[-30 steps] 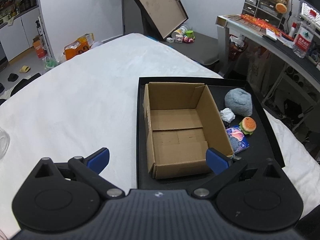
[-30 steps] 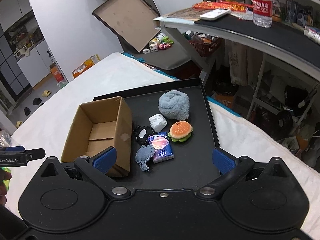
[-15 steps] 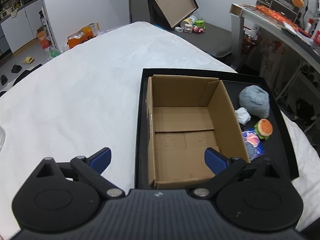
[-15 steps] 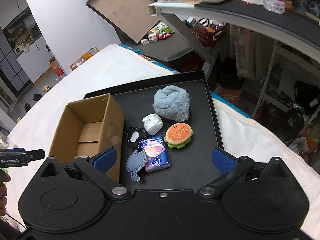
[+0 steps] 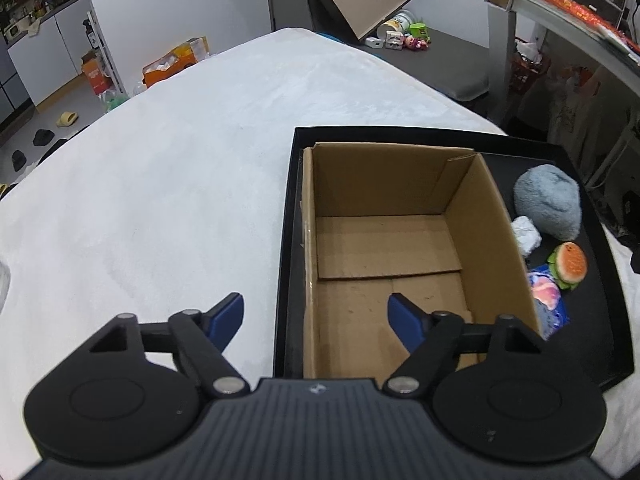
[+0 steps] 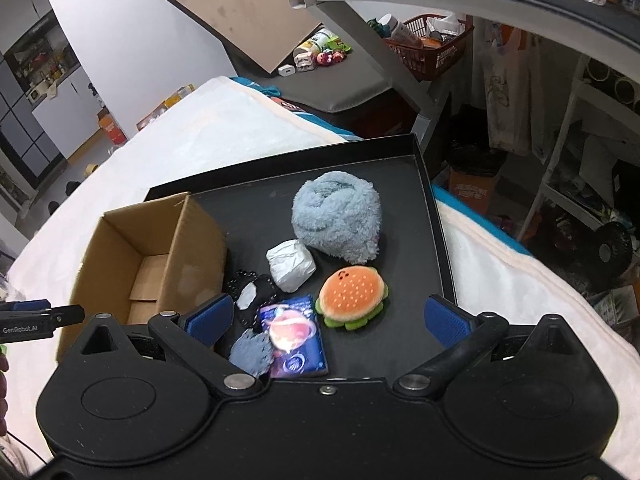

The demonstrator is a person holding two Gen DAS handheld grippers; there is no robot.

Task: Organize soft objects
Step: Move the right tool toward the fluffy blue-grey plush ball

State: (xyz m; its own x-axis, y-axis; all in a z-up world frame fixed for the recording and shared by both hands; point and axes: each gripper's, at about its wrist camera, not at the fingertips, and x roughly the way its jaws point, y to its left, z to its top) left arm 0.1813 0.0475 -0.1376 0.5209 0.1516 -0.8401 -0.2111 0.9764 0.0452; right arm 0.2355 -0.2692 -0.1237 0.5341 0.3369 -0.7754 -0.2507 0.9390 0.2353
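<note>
Right wrist view: right claw (image 6: 326,314) gapes wide, empty, above the black tray (image 6: 436,240) holding burger plush (image 6: 352,294), grey fluffy ball (image 6: 338,220), white wad (image 6: 290,266) and pouch (image 6: 294,336). Cardboard box (image 5: 396,248) stands alongside; left claw (image 5: 316,314) hangs open, empty, over its near wall.

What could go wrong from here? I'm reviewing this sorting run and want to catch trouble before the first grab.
The burger toy lies close to the purple packet and white wad, so the open right gripper may pinch a neighbour too. The cardboard box looks light; the open left gripper, one finger inside it, could nudge or tip it. The fluffy grey ball may be too wide to grip.
</note>
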